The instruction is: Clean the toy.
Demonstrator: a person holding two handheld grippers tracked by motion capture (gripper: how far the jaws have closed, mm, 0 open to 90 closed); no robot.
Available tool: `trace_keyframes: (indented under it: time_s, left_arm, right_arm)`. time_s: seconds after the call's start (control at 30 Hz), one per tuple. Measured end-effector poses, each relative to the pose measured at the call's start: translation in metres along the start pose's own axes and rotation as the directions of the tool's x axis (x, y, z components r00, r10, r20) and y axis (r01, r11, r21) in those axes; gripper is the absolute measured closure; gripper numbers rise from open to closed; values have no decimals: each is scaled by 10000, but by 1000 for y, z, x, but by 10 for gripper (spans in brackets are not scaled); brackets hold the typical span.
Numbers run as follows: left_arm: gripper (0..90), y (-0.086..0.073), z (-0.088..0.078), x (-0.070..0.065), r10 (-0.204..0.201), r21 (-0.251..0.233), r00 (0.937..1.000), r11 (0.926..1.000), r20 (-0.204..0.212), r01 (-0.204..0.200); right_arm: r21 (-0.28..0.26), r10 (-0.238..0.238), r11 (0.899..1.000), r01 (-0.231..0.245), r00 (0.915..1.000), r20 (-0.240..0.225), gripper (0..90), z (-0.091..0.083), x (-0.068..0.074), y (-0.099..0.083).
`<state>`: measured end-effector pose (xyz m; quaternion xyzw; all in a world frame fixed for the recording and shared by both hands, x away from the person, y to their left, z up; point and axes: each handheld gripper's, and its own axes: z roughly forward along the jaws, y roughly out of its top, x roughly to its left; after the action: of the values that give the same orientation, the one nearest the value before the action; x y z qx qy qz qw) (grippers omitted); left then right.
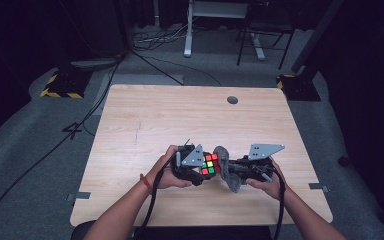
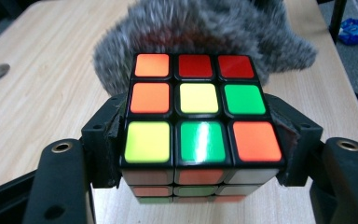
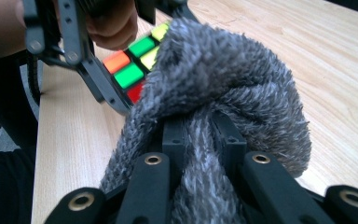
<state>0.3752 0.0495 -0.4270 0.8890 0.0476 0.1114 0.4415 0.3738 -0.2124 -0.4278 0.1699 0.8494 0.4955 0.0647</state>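
I've got the grey cloth [image 3: 223, 93] bunched tight in my right gripper [image 3: 204, 126], jaws clamped on it. It's soft, light, floppy, so it needs a pinch on a thick fold, else it slides out. It's pressed up against the far side of the puzzle cube [image 2: 200, 112]. Cube sits squeezed betw my left gripper [image 2: 200, 154] jaws, pads on opp side faces. It's rigid, glossy, prob slippery, and layers can twist, so best to grip flat across the mid

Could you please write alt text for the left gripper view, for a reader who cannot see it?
A scrambled Rubik's cube is clamped between the two black jaws of the left tool, its top face showing orange, red, yellow and green stickers. A fuzzy grey cloth presses against its far side, above a light wooden table.
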Motion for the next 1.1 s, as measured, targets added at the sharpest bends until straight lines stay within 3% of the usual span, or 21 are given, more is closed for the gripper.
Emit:
trace_keyframes:
  time_s: [0.17,0.3,0.47,0.63,0.73,0.87,1.1]
  left_arm:
    - [333,2,-2,-1,-81,-359,10000,9993,52,83]
    - [334,6,-7,-3,-20,-720,9999,9974,169,32]
    - [334,8,-10,-4,-5,-1005,9995,9949,326,38]
    - [334,7,-13,1,-87,-977,9999,9952,88,96]
    - [335,1,-14,8,-381,-893,9993,9953,-40,376]
    - [334,-5,-9,9,-520,-573,9986,9970,-26,518]
    - [335,4,-4,-4,-258,-793,9983,9964,515,299]
  right_arm:
    - [-71,-174,9998,176,9996,239,783,-2,0,5]
    - [308,-2,9995,-12,9990,453,783,4,-3,1]
    - [1094,-99,9940,57,9992,378,783,14,-4,-6]
    - [1513,-186,9883,182,9998,15,783,20,0,-8]
    - [1447,-313,9890,317,9995,-49,782,17,3,-6]
    - [679,-163,9975,179,9996,-249,782,4,2,-3]
    - [-71,-53,10000,56,9989,474,780,-6,1,6]
